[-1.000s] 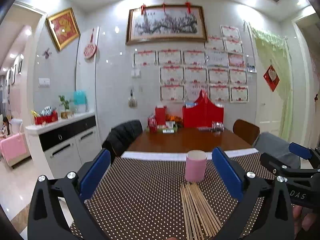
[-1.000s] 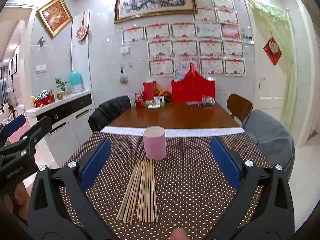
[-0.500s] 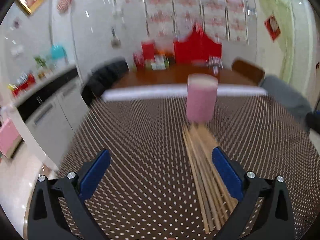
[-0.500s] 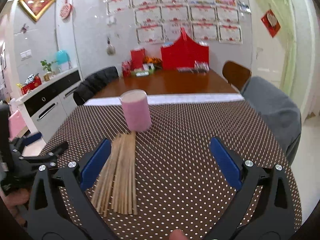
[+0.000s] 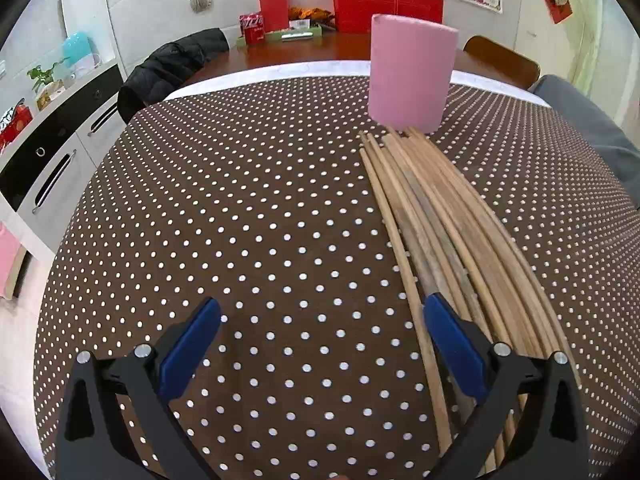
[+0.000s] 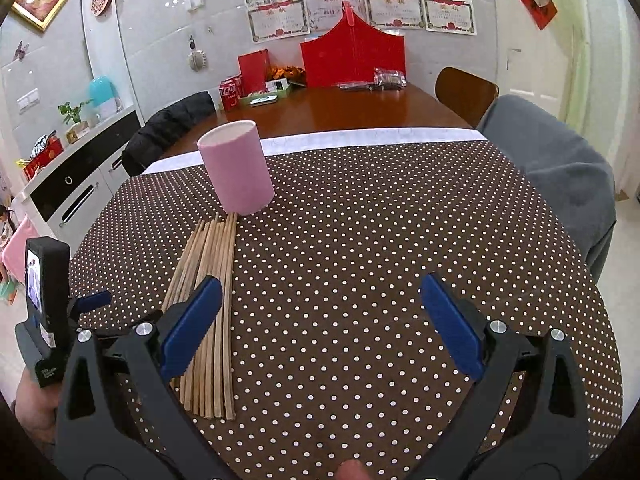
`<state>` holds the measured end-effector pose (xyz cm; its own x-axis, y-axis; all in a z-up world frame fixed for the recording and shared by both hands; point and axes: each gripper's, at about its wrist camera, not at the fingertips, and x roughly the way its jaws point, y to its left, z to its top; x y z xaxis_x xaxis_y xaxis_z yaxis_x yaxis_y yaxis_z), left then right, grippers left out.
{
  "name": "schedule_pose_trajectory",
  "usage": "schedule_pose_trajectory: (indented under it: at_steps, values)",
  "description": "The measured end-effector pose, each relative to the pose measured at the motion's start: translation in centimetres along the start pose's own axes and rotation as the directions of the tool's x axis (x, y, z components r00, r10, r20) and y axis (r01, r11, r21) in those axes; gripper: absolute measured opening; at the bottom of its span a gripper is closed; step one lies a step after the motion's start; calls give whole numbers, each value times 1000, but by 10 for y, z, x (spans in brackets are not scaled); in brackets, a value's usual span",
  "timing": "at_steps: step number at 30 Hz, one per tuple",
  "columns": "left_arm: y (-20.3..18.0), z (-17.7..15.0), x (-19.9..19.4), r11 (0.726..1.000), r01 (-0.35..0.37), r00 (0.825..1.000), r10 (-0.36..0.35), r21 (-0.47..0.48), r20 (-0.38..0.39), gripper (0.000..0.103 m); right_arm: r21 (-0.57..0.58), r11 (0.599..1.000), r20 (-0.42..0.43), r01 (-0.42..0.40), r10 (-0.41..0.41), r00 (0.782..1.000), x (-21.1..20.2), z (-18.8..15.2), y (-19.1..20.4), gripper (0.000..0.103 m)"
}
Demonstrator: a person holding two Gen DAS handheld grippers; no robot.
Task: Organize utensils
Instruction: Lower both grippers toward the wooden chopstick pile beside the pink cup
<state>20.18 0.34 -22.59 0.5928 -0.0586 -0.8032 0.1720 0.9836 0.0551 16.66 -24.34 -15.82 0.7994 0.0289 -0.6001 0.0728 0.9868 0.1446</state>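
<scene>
Chopsticks (image 5: 448, 236) lie bundled at right of frame, tips touching the pink cup (image 5: 410, 72).
Your left hand-held gripper (image 5: 320, 320) gapes empty; straddle one stick, then close squarely.

Both wrist views look low across the tablecloth (image 5: 260, 200), sharing the chopsticks (image 6: 208, 280).

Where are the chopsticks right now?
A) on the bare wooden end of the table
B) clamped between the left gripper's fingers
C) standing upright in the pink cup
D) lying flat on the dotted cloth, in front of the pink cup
D: the chopsticks lie in a loose bundle on the dotted cloth, their far ends near the base of the pink cup; neither gripper holds any.
</scene>
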Motion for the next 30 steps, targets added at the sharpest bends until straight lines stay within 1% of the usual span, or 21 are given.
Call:
schedule_pose_trajectory:
  at_steps: [2, 3, 5, 8, 9, 11, 13, 15, 17, 19, 22, 25, 29, 30]
  values:
    - [-2, 6, 0, 1000, -10, 1000, 10, 4, -2, 99, -1, 1000, -5, -1, 1, 1000, 0, 0, 0, 97]
    - [-3, 9, 4, 1000, -26, 1000, 26, 15, -14, 99, -3, 1000, -5, -2, 2, 1000, 0, 0, 1, 97]
    - [-6, 17, 11, 999, -31, 999, 32, 17, -11, 99, -10, 1000, -12, -5, 5, 1000, 2, 0, 3, 97]
    - [-5, 31, 21, 999, -28, 999, 29, 26, -32, 99, -44, 998, -45, -37, 35, 998, 10, 2, 11, 97]
    - [-6, 37, 24, 999, -28, 999, 30, 40, -40, 99, -85, 995, -74, -58, 51, 996, 18, 4, 18, 97]
    - [-7, 48, 30, 998, -35, 998, 38, 59, -49, 99, -141, 987, -134, -72, 53, 989, 34, 7, 29, 97]
    - [-6, 59, 37, 997, -27, 998, 31, 74, -50, 99, -190, 976, -203, -108, 69, 977, 56, 10, 40, 97]
    - [-4, 64, 41, 998, -13, 999, 16, 69, -45, 99, -215, 967, -247, -137, 82, 965, 74, 10, 47, 97]
    - [0, 66, 44, 998, 10, 1000, -9, 54, -25, 99, -239, 957, -284, -164, 93, 954, 91, 9, 54, 91]
    - [6, 65, 47, 999, 33, 999, -32, 28, -21, 99, -254, 952, -319, -171, 85, 944, 107, 8, 60, 80]
    - [20, 63, 49, 999, 36, 999, -36, -25, -25, 99, -257, 952, -337, -167, 74, 939, 117, 6, 62, 72]
    - [22, 65, 50, 999, 35, 999, -35, -35, -20, 99, -277, 944, -341, -182, 80, 936, 121, 5, 69, 71]
    - [22, 68, 52, 999, 34, 999, -34, -28, -20, 99, -306, 940, -345, -154, 41, 938, 126, 11, 78, 70]
    - [20, 64, 49, 999, 37, 999, -37, -30, -17, 99, -316, 937, -348, -148, 30, 937, 127, 13, 80, 67]
